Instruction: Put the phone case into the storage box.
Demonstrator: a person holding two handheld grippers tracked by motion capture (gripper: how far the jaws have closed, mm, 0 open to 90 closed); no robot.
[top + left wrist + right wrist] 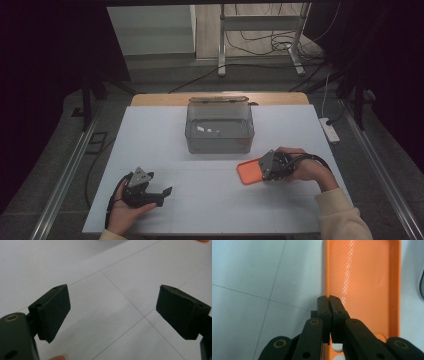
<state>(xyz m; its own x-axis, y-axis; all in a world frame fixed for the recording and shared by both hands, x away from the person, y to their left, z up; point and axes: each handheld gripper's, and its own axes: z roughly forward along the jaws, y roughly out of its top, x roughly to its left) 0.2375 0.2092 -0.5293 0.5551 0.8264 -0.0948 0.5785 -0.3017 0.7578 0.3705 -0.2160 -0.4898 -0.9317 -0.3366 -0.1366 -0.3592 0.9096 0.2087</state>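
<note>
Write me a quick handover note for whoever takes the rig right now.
Right gripper: jaws shut on the rim of the orange lid, which lies on the white table in front of the clear box.
Left gripper: jaws open, holding nothing, over bare table.
Done: lid gripped at its edge.
Left: likely lifting the lid and fitting it onto the open box.

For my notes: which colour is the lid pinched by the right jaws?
Orange lid, finely dotted; right gripper view shows it best.

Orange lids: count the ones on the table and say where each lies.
1. The orange lid lies on the white table, in front of the clear container, with its rim pinched by the right gripper. Others may be hidden under the hand.
</note>
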